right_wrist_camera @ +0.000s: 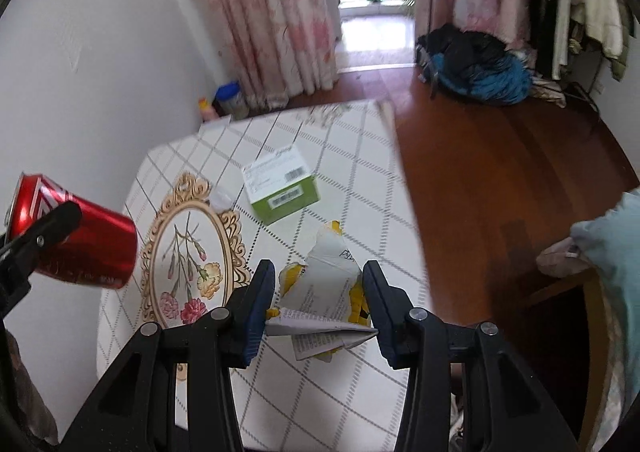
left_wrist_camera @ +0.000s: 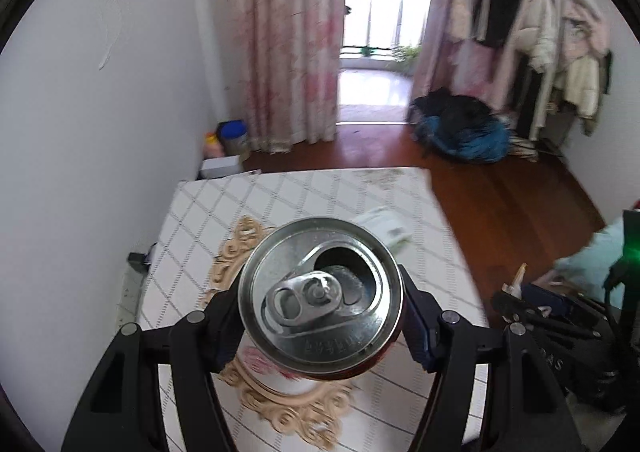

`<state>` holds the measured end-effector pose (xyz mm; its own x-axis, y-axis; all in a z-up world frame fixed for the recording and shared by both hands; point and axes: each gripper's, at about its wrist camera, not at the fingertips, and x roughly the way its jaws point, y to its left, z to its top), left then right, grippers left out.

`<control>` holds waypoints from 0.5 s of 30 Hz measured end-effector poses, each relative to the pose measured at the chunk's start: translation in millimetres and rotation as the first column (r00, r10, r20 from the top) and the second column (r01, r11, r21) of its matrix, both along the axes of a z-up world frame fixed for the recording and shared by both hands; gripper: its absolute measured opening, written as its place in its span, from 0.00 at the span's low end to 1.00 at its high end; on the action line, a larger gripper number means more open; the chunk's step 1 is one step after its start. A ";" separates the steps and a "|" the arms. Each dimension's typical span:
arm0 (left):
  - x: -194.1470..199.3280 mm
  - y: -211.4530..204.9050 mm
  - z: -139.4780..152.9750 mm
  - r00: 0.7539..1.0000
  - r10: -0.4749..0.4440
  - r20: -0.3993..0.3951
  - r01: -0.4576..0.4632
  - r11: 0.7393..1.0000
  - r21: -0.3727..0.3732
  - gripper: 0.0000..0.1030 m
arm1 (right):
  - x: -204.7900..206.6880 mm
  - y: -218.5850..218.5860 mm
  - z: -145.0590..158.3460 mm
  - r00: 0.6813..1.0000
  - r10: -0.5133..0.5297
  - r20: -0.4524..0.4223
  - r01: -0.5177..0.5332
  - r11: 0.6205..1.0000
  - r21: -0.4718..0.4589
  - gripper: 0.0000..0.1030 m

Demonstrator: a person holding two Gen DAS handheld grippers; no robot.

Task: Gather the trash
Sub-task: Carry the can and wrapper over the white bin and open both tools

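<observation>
left hand-held gripper (left_wrist_camera: 320,316) clamps an opened red aluminium can (left_wrist_camera: 320,292) above the desk (left_wrist_camera: 200,211), right one (right_wrist_camera: 318,304) pinches crumpled white-yellow paper (right_wrist_camera: 324,292). i'd worry dregs spill if it tips.

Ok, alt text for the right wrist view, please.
The right gripper clamps crumpled yellow-and-white paper above a checked tablecloth. At left, the left gripper holds a red can; a green box lies beyond.

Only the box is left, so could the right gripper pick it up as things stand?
Probably not yet: the right gripper is shut on crumpled paper, so its fingers are full. The green box itself lies uncovered on the table ahead.
</observation>
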<state>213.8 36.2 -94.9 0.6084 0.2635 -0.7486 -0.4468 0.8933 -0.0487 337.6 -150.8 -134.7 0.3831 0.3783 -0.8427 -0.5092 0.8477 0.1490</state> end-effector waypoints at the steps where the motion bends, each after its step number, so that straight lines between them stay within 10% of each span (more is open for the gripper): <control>1: -2.7 -11.6 7.3 1.000 -0.020 0.008 0.020 1.000 -0.004 0.61 | -4.5 -12.5 9.1 1.000 -0.014 0.014 0.013 1.000 0.006 0.46; 9: -7.0 -112.7 33.3 0.978 -0.203 0.052 0.204 0.978 -0.031 0.61 | -42.1 -132.1 47.8 0.986 -0.137 0.091 0.138 0.990 -0.001 0.46; 15: 12.1 -214.0 18.8 0.918 -0.395 0.032 0.396 0.916 -0.065 0.61 | -61.5 -243.4 36.2 0.956 -0.286 0.066 0.288 0.957 -0.027 0.46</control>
<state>225.9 -177.8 -76.2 0.6656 -0.0531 -0.7445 -0.0566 0.9910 -0.1212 276.1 -394.2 -98.5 0.5217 0.2148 -0.8257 -0.2507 0.9637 0.0923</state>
